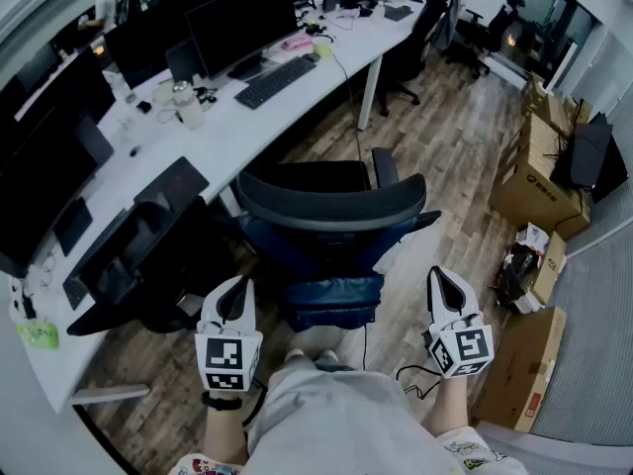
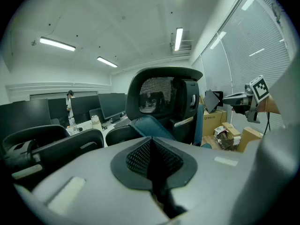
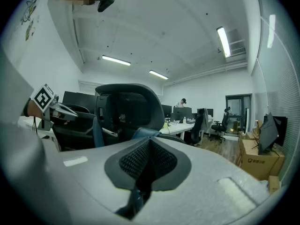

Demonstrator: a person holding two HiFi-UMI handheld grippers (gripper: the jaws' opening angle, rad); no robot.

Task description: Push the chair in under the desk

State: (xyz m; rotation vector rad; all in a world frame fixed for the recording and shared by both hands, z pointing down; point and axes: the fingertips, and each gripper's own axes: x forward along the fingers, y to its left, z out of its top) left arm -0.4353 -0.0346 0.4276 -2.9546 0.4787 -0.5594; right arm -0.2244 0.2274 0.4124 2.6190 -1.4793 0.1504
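A black office chair [image 1: 331, 211] with a mesh back and a blue seat stands pulled out from the long white desk [image 1: 297, 92], its back towards me. My left gripper [image 1: 235, 287] hovers low to the left of the seat, jaws shut and empty. To the right of the seat my right gripper [image 1: 442, 277] is likewise shut on nothing. Neither touches the chair. The left gripper view has the left gripper [image 2: 152, 158] closed, the chair [image 2: 161, 97] ahead. The right gripper view has the right gripper [image 3: 149, 158] closed, the chair [image 3: 126, 109] ahead on the left.
A second black chair [image 1: 148, 265] sits tucked at the desk to the left. Monitors, a keyboard [image 1: 275, 79] and a cup crowd the desktop. Cardboard boxes [image 1: 534, 176] and another box [image 1: 524, 364] line the right wall. A person [image 1: 102, 3] stands far back.
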